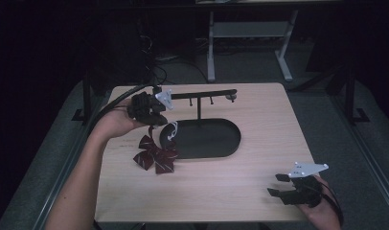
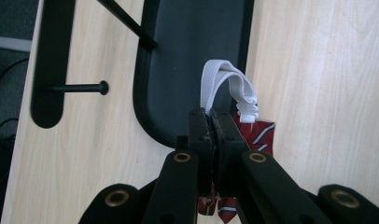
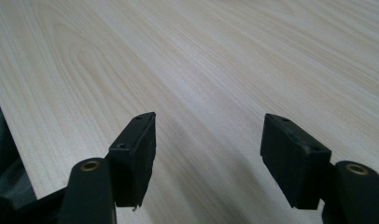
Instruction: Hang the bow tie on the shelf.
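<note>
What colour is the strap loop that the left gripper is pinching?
White. The strap loop shows best in the left gripper view, clamped in the left gripper.

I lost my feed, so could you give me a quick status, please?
Left gripper shut on white strap. Bow tie hanging. Right gripper open. Stand ahead.

A light wooden table [image 1: 259,191] stands on a grey floor [image 1: 326,81]. Beyond its far edge, right of centre, a white metal frame [image 1: 250,33] rises against the dark background.
</note>
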Demonstrator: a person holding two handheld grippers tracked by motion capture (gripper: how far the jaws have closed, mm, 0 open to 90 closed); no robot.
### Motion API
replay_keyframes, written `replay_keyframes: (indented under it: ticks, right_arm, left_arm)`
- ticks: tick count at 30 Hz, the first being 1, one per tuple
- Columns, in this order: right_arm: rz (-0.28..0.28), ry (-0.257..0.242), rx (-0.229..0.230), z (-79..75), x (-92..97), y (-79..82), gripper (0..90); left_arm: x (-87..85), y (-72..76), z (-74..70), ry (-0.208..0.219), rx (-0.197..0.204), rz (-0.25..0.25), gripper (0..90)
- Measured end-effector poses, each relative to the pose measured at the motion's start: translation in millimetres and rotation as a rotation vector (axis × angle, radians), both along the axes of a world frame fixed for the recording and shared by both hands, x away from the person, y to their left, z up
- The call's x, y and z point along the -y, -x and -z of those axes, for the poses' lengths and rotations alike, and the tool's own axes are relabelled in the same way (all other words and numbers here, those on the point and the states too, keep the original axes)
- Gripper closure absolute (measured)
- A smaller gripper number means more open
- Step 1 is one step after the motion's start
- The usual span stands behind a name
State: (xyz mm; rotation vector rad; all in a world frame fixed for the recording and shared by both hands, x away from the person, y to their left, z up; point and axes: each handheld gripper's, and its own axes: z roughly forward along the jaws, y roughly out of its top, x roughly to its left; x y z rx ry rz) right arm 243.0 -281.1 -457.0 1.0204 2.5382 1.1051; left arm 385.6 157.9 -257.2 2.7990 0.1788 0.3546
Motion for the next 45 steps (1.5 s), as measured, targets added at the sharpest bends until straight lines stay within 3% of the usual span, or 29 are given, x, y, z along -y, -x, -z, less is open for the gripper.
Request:
replay_keyframes:
  ticks: [11, 27, 33, 45]
  right_arm:
    - [0.001, -0.003, -0.004, -0.2, 1.2, -0.6, 35.4]
    - [0.004, -0.008, -0.012, 0.7, 0.3, -2.9, 35.4]
    - [0.000, -0.010, -0.010, 0.9, 1.5, -4.1, 35.4]
    - [0.002, -0.012, -0.013, 0.6, 0.6, -3.6, 35.5]
  left_arm:
    - [4.7, -19.0, -7.9, -0.024, 0.000, -0.029, 88.0]
    - [0.5, -55.3, -18.9, 0.004, -0.014, -0.117, 87.9]
    - [2.0, -70.7, -14.0, -0.019, -0.014, -0.164, 87.8]
    - [-0.4, -79.9, -6.5, -0.038, -0.015, -0.200, 87.4]
